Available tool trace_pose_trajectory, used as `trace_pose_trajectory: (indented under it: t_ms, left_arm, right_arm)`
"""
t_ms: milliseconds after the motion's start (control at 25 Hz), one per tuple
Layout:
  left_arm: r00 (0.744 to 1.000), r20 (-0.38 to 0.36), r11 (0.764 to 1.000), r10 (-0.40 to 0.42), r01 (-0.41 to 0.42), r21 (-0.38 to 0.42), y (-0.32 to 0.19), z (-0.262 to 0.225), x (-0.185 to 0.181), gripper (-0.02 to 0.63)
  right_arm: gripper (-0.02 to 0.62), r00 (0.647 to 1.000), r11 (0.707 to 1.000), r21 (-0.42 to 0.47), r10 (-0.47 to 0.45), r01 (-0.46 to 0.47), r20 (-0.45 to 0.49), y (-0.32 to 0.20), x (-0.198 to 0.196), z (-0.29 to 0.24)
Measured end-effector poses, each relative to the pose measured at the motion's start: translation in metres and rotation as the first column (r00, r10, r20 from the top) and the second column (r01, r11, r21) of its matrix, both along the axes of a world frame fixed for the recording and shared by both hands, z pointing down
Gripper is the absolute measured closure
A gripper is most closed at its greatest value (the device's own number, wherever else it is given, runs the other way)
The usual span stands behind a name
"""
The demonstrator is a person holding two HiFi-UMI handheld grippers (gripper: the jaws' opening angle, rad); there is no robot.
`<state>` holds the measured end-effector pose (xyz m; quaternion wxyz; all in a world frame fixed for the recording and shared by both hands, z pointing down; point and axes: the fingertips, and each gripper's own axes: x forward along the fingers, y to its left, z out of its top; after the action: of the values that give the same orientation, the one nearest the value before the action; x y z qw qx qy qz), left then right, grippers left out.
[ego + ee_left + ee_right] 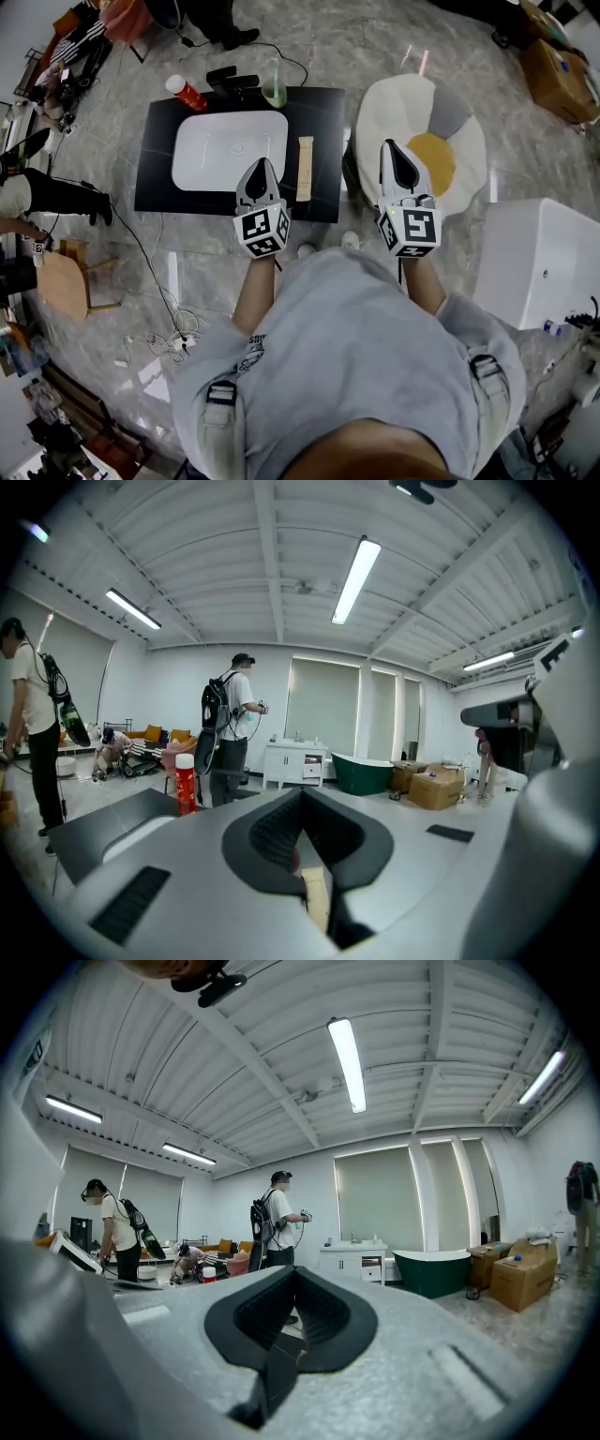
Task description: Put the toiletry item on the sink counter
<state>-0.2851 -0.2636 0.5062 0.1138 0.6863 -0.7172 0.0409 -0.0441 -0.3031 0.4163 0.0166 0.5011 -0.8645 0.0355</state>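
A black sink counter (323,112) holds a white basin (211,159). A long beige toiletry item (305,169) lies flat on the counter just right of the basin. My left gripper (262,166) hovers over the basin's right edge, just left of the beige item, with its jaws shut and nothing between them. In the left gripper view the closed left gripper (302,841) shows the beige item (317,897) below the jaws. My right gripper (392,147) is off the counter, above a white and yellow cushion, and is also shut and empty (298,1312).
A red bottle with a white cap (186,92) and a green bottle (274,89) stand at the counter's far edge beside a black device (232,80). The egg-shaped cushion (459,178) lies right of the counter, a white cabinet (544,262) further right. Other people stand in the room.
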Motion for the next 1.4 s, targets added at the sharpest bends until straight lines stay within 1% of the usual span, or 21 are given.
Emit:
trace_pose_trajectory:
  t_ms: [320, 640, 880, 1040, 1400]
  left_arm:
    - [1.000, 0.016, 0.993, 0.007, -0.009, 0.118, 0.004, -0.057, 0.002, 0.601]
    - [1.000, 0.022, 0.982, 0.017, -0.021, 0.190, 0.010, -0.095, 0.007, 0.601]
    - [0.999, 0.028, 0.976, 0.016, -0.021, 0.215, 0.015, -0.105, 0.008, 0.601]
    - [1.000, 0.027, 0.977, 0.017, -0.022, 0.214, 0.015, -0.106, 0.009, 0.601]
    - [1.000, 0.020, 0.979, 0.016, -0.020, 0.205, 0.017, -0.103, 0.009, 0.601]
  right_arm:
    - [0.591, 1.000, 1.000, 0.002, 0.005, -0.005, 0.012, 0.003, 0.002, -0.002]
    - [0.591, 1.000, 1.000, 0.011, 0.004, -0.004, 0.019, 0.005, 0.002, -0.007]
    - [0.591, 1.000, 1.000, 0.020, 0.009, -0.009, 0.024, 0.007, 0.002, -0.007]
    - [0.591, 1.000, 0.999, 0.045, 0.020, -0.021, 0.002, 0.010, 0.003, -0.013]
    - [0.591, 1.000, 0.999, 0.031, 0.024, -0.024, 0.011, 0.009, 0.005, -0.011]
